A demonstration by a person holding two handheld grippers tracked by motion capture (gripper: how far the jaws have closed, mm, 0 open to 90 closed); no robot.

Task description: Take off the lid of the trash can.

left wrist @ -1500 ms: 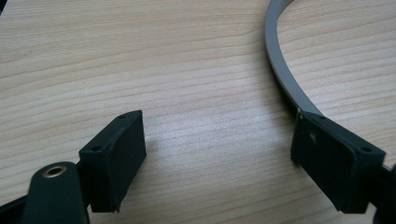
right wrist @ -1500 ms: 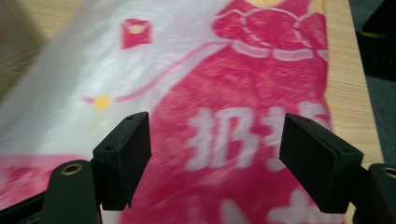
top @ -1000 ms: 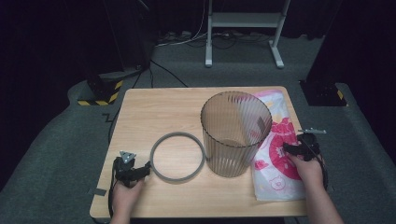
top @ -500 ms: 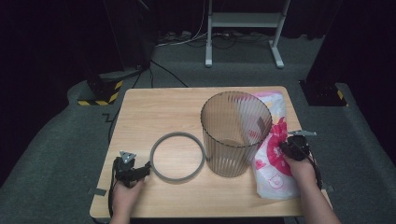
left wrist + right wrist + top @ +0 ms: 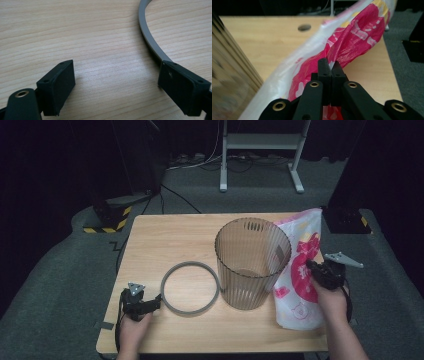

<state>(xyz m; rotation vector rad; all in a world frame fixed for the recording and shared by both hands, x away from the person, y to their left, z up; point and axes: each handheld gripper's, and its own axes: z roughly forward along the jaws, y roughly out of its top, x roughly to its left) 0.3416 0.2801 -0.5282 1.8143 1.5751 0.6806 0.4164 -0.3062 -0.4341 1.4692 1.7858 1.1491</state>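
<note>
Right gripper view: right gripper [image 5: 331, 65] jaws have just closed, clamped on plastic bag [image 5: 352, 42], beside bin [image 5: 252, 262].
Left gripper [image 5: 115, 82]: jaws apart, empty, near ring [image 5: 150, 40].
Risk: thin film may slip or tear if tugged.

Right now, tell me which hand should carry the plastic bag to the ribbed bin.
Right. The right gripper is already shut on the pink and white plastic bag, part of it lifted beside the ribbed bin. The left gripper rests open at the grey ring, across the table from the bag.
</note>
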